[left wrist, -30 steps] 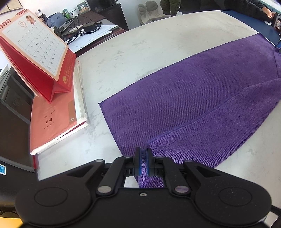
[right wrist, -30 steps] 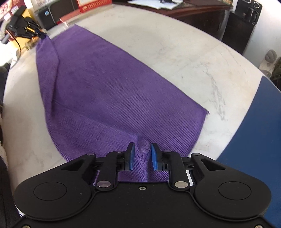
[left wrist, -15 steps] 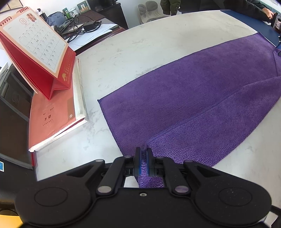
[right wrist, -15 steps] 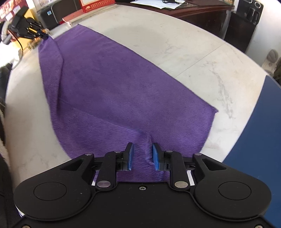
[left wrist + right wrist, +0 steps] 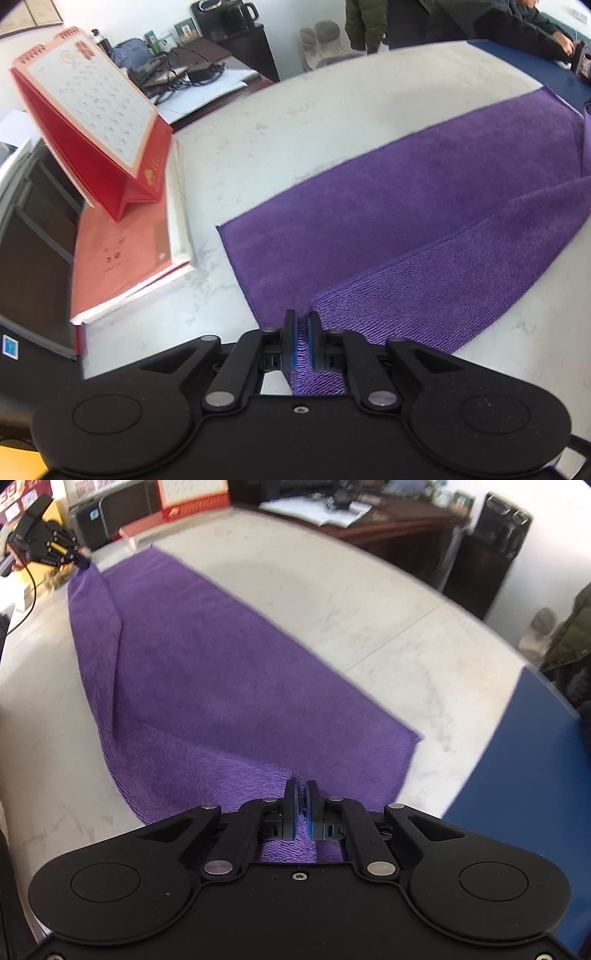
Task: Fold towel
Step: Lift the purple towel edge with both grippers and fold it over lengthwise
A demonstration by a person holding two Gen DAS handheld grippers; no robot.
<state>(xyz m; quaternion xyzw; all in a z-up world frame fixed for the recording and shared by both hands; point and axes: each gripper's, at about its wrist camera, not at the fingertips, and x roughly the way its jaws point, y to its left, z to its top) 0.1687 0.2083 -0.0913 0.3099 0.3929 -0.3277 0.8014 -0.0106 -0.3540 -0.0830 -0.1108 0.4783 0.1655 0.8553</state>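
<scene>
A purple towel (image 5: 406, 206) lies spread on the pale marble table (image 5: 295, 122), its near long edge lifted and turned over. My left gripper (image 5: 303, 318) is shut on one near corner of the towel, with cloth pinched between the blue pads. In the right wrist view the towel (image 5: 207, 679) runs away toward the far left, where the left gripper (image 5: 48, 546) shows holding its corner. My right gripper (image 5: 301, 787) is at the other near corner. Its jaws are closing, and the pads press on a ridge of towel between them.
A red desk calendar (image 5: 92, 110) stands on a red book (image 5: 122, 254) left of the towel. A blue mat (image 5: 524, 775) covers the table on the right. A person's dark sleeve (image 5: 517, 29) rests at the far edge. Dark desks with cables (image 5: 192, 70) stand behind.
The right gripper's jaws, apart around a ridge of towel before, have come together on it, and the gripper has lifted slightly. The left gripper stays clamped on its corner.
</scene>
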